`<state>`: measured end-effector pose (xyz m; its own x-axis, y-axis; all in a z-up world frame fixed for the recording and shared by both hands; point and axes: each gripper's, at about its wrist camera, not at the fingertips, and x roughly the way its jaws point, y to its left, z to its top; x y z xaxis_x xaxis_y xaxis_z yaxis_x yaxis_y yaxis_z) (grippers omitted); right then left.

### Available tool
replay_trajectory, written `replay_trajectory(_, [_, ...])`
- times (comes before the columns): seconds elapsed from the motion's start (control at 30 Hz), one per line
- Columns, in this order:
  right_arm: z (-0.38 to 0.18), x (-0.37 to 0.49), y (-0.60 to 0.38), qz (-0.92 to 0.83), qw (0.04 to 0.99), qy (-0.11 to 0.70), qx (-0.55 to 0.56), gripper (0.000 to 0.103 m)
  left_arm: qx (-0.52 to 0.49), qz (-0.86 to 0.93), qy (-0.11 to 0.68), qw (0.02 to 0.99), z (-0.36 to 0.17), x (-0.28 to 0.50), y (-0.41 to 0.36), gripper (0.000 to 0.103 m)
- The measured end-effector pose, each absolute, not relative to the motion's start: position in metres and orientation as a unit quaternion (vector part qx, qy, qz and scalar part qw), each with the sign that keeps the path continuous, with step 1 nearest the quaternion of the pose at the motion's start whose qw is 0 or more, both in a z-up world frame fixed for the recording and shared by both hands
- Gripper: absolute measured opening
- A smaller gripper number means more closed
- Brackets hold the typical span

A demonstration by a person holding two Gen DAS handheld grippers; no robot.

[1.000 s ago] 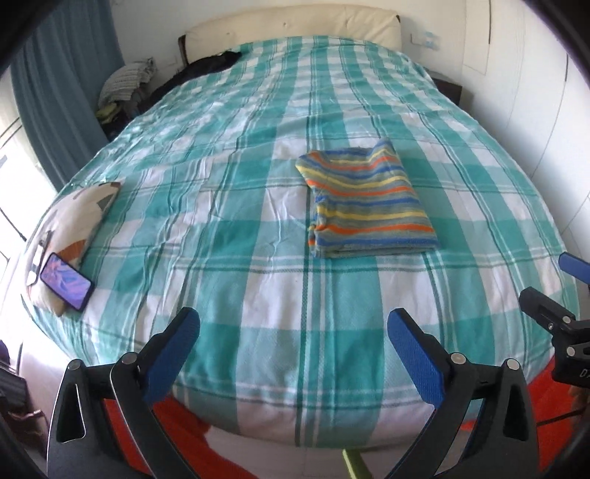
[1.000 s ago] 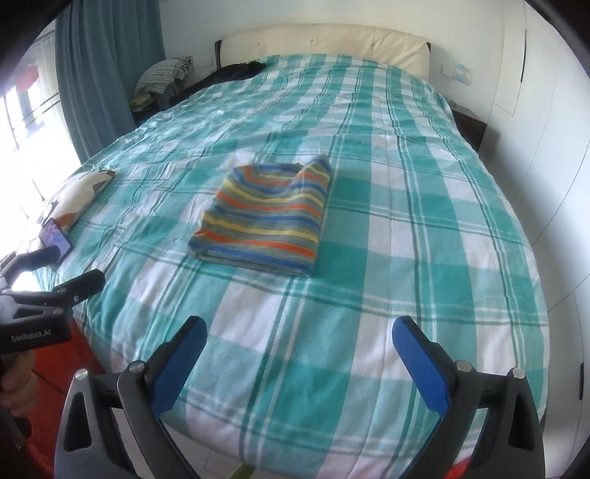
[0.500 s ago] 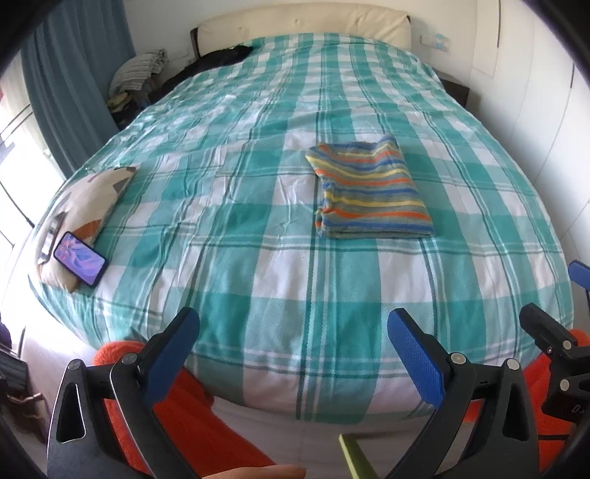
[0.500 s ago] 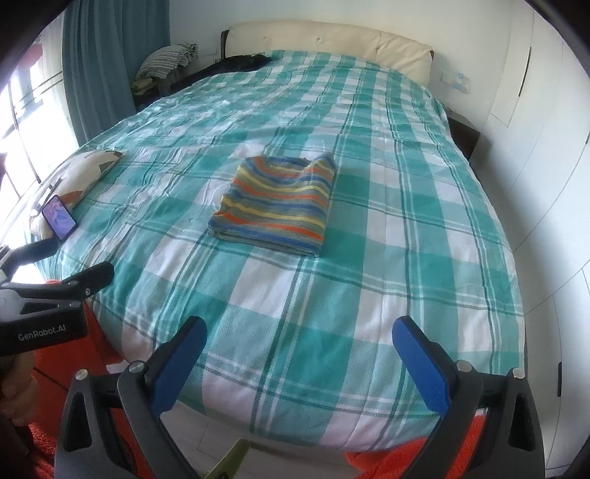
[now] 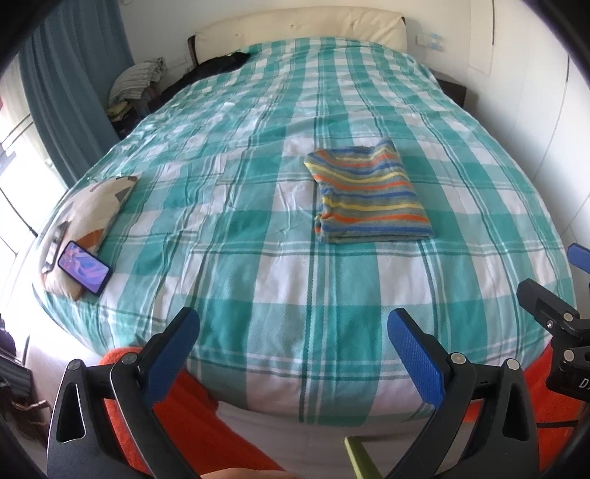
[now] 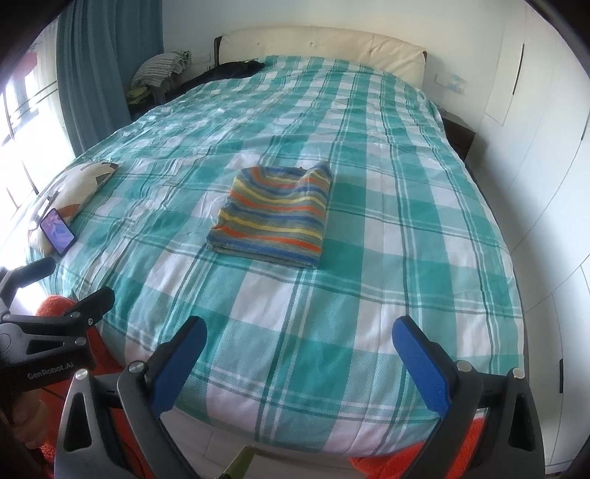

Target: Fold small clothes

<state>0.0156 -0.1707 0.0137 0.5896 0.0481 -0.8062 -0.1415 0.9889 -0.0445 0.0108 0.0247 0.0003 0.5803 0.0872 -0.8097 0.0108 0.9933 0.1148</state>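
A striped garment (image 5: 368,195) in orange, yellow, blue and grey lies folded into a flat rectangle on the teal-and-white checked bed cover (image 5: 280,280), near the bed's middle; the right wrist view shows the garment (image 6: 274,215) too. My left gripper (image 5: 295,339) hangs open over the foot edge of the bed, well short of the garment, nothing between its blue pads. My right gripper (image 6: 298,348) is also open and empty, held back at the foot of the bed. Each gripper appears at the edge of the other's view.
A phone (image 5: 84,268) with a lit screen leans on a patterned cushion (image 5: 92,206) at the bed's left edge. Dark clothes (image 5: 217,66) lie near the cream headboard (image 5: 302,25). White wardrobe doors (image 6: 545,154) stand at the right, a blue curtain (image 5: 70,99) at the left. Orange fabric (image 5: 191,416) lies below the bed's foot.
Both grippers have pulled back and up from the bed, so its foot edge and the orange fabric below now show. The folded garment has not moved.
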Motion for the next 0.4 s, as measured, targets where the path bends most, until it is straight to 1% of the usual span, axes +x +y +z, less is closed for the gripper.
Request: replay_trajectory(0.4, [0.012, 0.016, -0.1725, 0.054, 0.891, 0.449, -0.051, 0.1, 0.068, 0.016, 0.439, 0.896, 0.0045, 0.0072, 0.015, 0.102])
